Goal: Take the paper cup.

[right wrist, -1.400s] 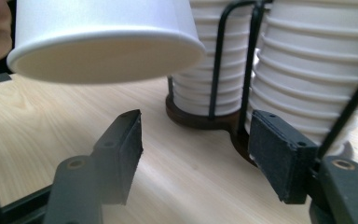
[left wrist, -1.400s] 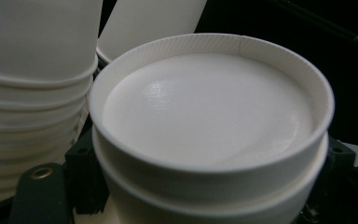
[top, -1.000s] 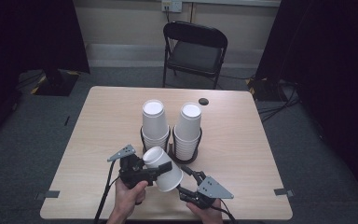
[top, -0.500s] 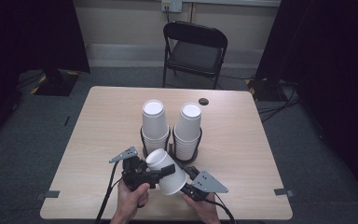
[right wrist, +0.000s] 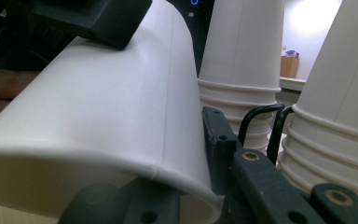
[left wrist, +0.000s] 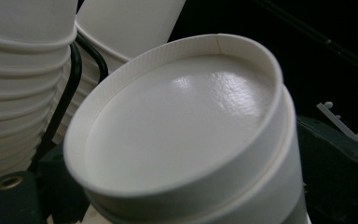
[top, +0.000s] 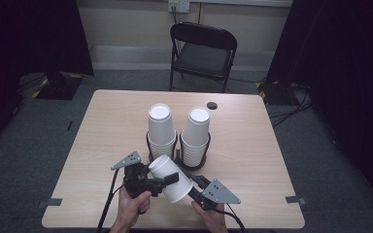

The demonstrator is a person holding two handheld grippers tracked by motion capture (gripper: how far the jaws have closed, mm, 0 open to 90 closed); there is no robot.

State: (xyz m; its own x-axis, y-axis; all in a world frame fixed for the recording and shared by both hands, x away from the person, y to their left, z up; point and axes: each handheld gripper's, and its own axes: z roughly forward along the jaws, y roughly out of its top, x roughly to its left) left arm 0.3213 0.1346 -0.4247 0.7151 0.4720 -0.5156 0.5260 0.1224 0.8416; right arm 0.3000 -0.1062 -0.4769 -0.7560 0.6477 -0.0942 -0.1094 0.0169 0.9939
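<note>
At the near edge of the table (top: 102,126) we have both hands in from the bottom of the high view, forearms angled in toward each other. Left gripper (top: 162,180) points right and slightly away from us; right gripper (top: 190,183) points up-left, toward the left one.

Between them sits a white paper cup (top: 171,177), tipped on its side, base up-left, mouth down-right. In the left gripper view the cup's base (left wrist: 177,121) faces the camera dead on.

Right gripper jaws have just been closing; in its own view the cup's rim end (right wrist: 98,140) sits between them, one jaw pressed on the wall near the mouth, so it's clamped on the cup. Left gripper jaws have just been opening; one finger (top: 171,177) lies across the cup's side, so it looks let go.

Just beyond the cup, two stacks of cups (top: 161,128) stand upside down in a black wire holder (top: 194,162).
</note>
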